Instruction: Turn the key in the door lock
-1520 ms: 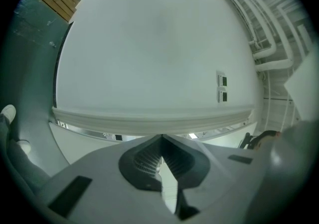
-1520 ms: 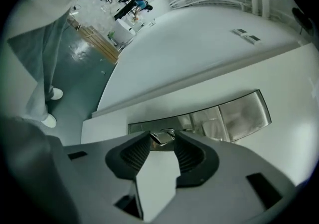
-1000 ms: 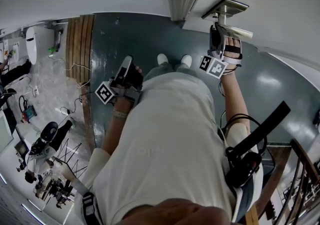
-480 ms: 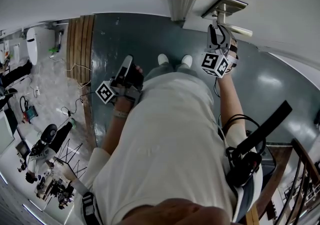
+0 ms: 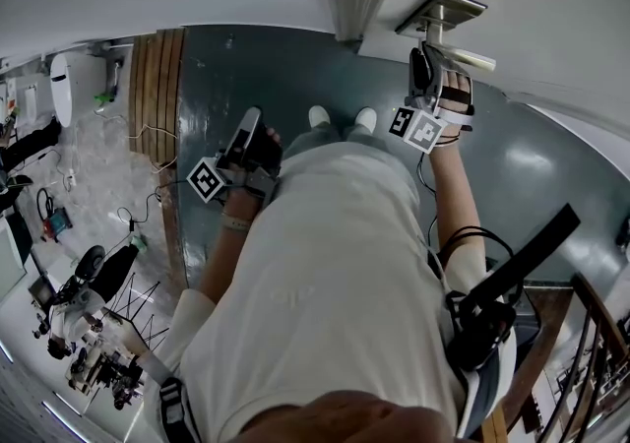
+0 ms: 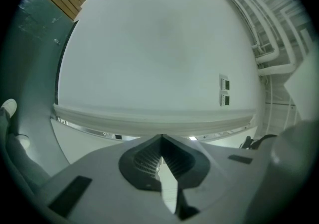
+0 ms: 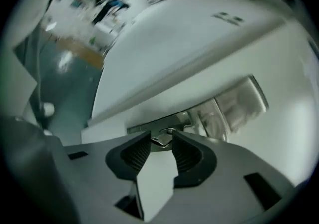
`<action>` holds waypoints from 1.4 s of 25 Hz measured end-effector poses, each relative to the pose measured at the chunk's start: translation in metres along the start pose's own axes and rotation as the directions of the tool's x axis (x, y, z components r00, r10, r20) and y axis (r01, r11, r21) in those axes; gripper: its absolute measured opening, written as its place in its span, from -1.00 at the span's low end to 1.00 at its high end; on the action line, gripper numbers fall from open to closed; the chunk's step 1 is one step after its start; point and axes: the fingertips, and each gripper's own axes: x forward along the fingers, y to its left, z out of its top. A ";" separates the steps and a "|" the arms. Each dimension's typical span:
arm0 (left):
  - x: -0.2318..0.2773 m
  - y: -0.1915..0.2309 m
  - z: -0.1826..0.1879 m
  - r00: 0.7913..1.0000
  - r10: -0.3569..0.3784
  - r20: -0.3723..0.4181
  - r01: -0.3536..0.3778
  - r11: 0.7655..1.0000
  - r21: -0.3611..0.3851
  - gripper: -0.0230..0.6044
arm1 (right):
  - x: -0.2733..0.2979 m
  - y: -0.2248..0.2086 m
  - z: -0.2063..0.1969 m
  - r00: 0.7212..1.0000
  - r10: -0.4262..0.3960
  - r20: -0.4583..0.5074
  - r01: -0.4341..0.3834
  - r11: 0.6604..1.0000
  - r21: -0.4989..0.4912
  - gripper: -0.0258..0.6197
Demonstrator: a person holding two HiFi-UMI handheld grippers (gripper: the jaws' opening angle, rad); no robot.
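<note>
Key [image 7: 160,142] in the door lock, seen from the right gripper view: its metal head projects from the lock plate [image 7: 142,128], just below the lever handle [image 7: 234,103]. The right gripper [image 7: 160,137] holds the key head between its ribbed jaw tips, one tip on either side; the jaws have just closed slightly on it. In the head view this gripper is raised to the white door [image 5: 561,8], directly under the handle's mounting plate [image 5: 441,10]. The left gripper [image 6: 161,139] is held at waist height, well apart from the lock, above the dark green floor [image 5: 266,67]. Its jaws meet at the tips with nothing between them and face a plain white wall [image 6: 159,54].
</note>
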 end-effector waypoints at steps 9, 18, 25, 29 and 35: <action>-0.002 0.002 0.008 1.000 -0.016 0.020 0.016 0.999 -0.033 -0.90 | -0.001 0.007 -0.010 1.000 -0.017 -0.016 0.008 0.883 -0.470 -0.52; -0.006 -0.006 0.023 0.999 -0.043 -0.021 0.041 0.997 -0.072 -0.90 | 0.002 0.019 0.004 0.998 -0.040 -0.050 0.004 0.814 -0.581 -0.52; -0.009 -0.010 0.037 0.997 -0.052 -0.062 0.048 0.997 -0.061 -0.90 | -0.002 0.011 0.009 0.993 -0.114 -0.044 0.072 0.837 -0.543 -0.66; -0.008 -0.009 0.045 0.995 -0.049 -0.083 0.045 0.998 -0.051 -0.90 | -0.004 -0.001 0.015 0.985 -0.167 -0.037 0.126 0.852 -0.509 -0.65; -0.010 -0.006 0.048 0.995 -0.051 -0.090 0.047 0.998 -0.047 -0.90 | -0.002 0.004 0.008 0.985 -0.166 -0.038 0.139 0.915 -0.378 -0.66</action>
